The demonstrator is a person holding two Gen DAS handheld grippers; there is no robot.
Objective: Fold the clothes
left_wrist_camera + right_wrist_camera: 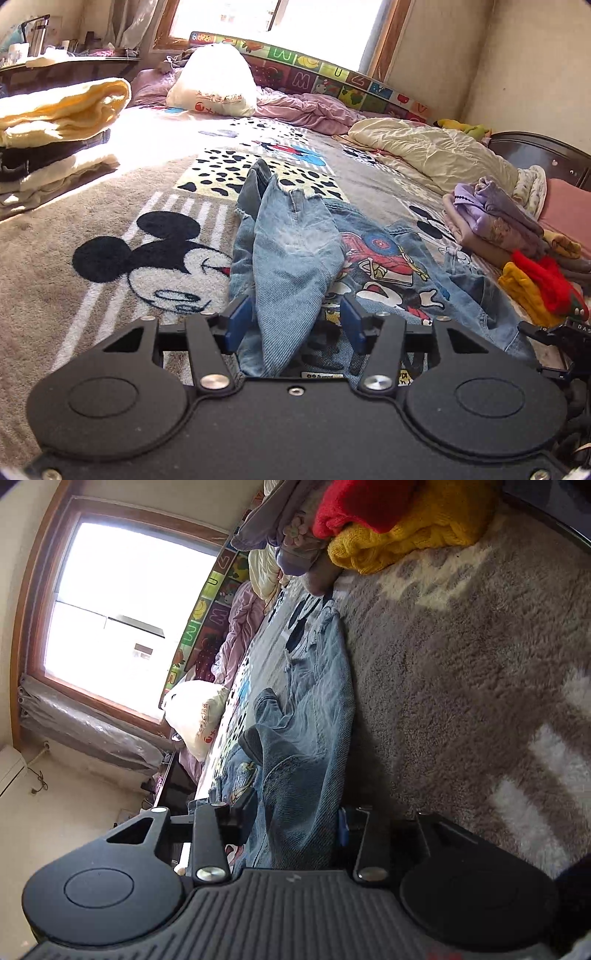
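Right now, seen from the left wrist, the left tongs [295, 321] stand with their blue pads [238, 323] well apart, and a sleeve of the denim jacket [295, 251] runs up between them without being pinched on either side. The jacket lies on the Mickey Mouse blanket [110, 258] of the bed, its cartoon-printed back spread off to the right, the sleeve's long axis pointing straight away from the tongs toward the window [280, 18]. Stacked clothes sit at the left edge [55, 122] and a purple, red and yellow pile [517, 251] at the right, so open blanket remains ahead and on the left. The right tongs [554, 339] show at the right margin, just beside the jacket's hem.

From the right wrist, tilted sideways, the right tongs [295, 827] have denim filling the gap between the fingers; whether they truly grip it I cannot tell. The jacket [314, 709] stretches away from them, with bare grey blanket [461, 701] alongside and the red and yellow knitwear [399, 520] beyond. Both tongs sit at the jacket's near end.
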